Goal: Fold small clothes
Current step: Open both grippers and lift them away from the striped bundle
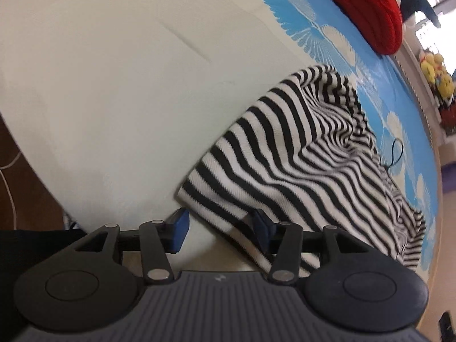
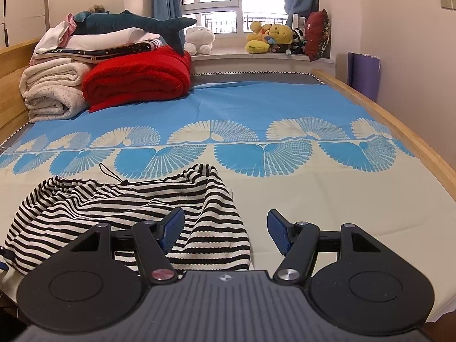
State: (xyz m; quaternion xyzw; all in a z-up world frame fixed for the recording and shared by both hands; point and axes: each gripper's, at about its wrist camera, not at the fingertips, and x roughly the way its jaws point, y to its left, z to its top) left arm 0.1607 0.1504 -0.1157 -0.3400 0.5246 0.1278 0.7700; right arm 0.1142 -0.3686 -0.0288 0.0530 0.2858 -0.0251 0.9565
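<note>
Only my right view shows the window. The striped garment runs nine-to-three; both my grippers, left and right, gape wide.

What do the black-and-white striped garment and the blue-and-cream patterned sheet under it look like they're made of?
The black-and-white striped garment looks like a soft knit, probably cotton jersey: fine ribbing shows in its white bands and it drapes in loose folds. The blue-and-cream patterned sheet looks like a thin, matte woven fabric with a printed fan motif, lying flat with shallow creases. The fibre of either cannot be told.
</note>
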